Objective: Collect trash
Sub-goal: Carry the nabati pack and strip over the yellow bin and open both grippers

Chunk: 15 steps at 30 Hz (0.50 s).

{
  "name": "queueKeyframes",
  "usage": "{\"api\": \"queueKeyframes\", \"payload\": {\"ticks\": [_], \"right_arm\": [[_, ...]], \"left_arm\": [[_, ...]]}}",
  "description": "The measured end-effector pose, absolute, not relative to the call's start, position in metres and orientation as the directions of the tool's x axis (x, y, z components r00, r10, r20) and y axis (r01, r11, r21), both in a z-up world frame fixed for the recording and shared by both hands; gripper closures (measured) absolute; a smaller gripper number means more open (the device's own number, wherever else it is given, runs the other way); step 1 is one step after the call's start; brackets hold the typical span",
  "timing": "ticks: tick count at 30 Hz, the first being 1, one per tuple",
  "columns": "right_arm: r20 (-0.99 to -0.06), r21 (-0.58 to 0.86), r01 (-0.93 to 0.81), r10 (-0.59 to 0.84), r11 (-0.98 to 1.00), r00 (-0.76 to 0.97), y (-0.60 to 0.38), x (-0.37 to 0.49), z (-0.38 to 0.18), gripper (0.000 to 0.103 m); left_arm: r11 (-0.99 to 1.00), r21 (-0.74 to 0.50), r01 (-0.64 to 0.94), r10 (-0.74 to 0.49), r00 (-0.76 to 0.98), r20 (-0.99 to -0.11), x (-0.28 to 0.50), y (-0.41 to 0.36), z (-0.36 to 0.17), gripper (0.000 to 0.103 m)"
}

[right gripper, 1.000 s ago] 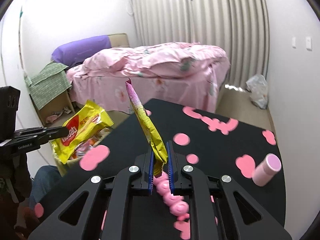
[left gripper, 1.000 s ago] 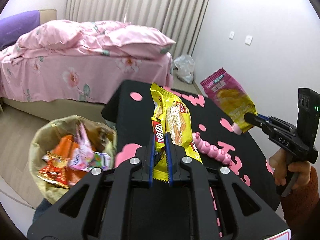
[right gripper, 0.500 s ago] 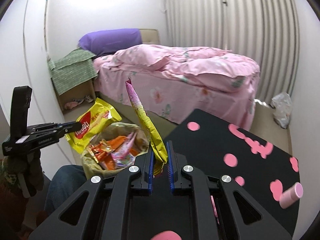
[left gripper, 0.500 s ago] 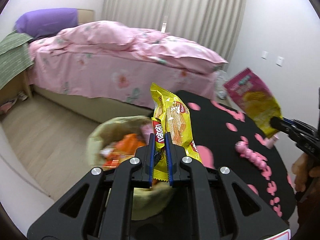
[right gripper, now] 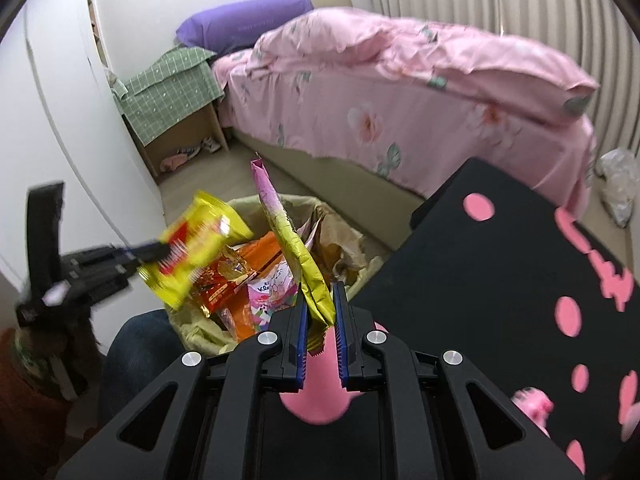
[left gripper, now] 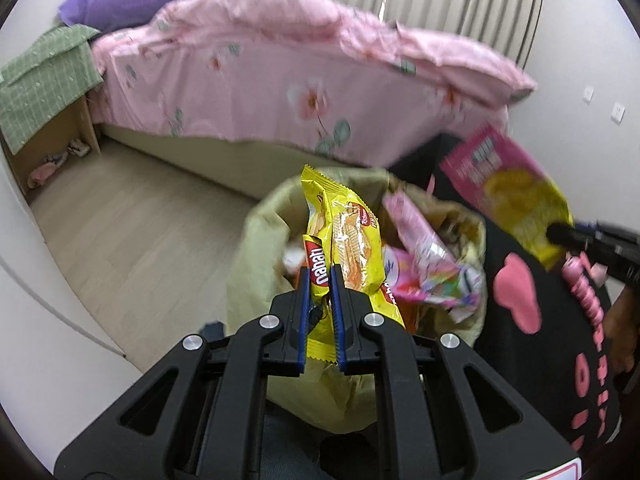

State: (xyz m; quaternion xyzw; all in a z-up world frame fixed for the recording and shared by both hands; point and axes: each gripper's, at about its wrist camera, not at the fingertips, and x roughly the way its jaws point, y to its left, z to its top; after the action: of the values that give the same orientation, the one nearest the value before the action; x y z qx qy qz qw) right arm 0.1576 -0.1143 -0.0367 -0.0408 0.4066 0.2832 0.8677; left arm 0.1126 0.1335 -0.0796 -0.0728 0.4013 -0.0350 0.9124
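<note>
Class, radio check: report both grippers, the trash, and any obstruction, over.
Left gripper shut on yellow wafer wrapper. Right gripper shut on pink-and-yellow snack bag. Both over trash bag. Nothing in the way.

Both wrist cameras look steeply down along their fingers, close above the trash bag [left gripper: 256, 264] [right gripper: 188, 328] beside the black table's edge [left gripper: 532, 364] [right gripper: 460, 264]; both also take in the pink bed [left gripper: 280, 92] [right gripper: 400, 104] behind.

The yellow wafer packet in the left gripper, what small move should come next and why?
Probably open the left gripper and let the yellow wafer packet drop. Its jaws are shut on the packet, which hangs over the open trash bag already holding wrappers. The right gripper could then release its pink and yellow snack bag likewise.
</note>
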Motion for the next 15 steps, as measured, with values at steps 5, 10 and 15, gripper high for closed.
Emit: {"api": "queueKeyframes", "payload": {"ticks": [5,10,15], "right_arm": [[-0.781,0.160,-0.555,0.448,0.816,0.435,-0.087,0.189,-0.061,0.091],[-0.837,0.143,-0.570,0.406,0.809,0.366,-0.060,0.218,-0.090,0.091],[-0.865,0.112,-0.587,0.370,0.802,0.340,-0.046,0.230,-0.107,0.091]], "left_arm": [[0.985,-0.166,0.055,-0.164,0.621,-0.767,0.138,0.118,-0.111,0.094],[0.980,-0.183,0.077,-0.191,0.613,-0.767,0.146,0.115,-0.120,0.094],[0.979,-0.192,0.065,-0.190,0.616,-0.765,0.149,0.122,-0.119,0.094]]}}
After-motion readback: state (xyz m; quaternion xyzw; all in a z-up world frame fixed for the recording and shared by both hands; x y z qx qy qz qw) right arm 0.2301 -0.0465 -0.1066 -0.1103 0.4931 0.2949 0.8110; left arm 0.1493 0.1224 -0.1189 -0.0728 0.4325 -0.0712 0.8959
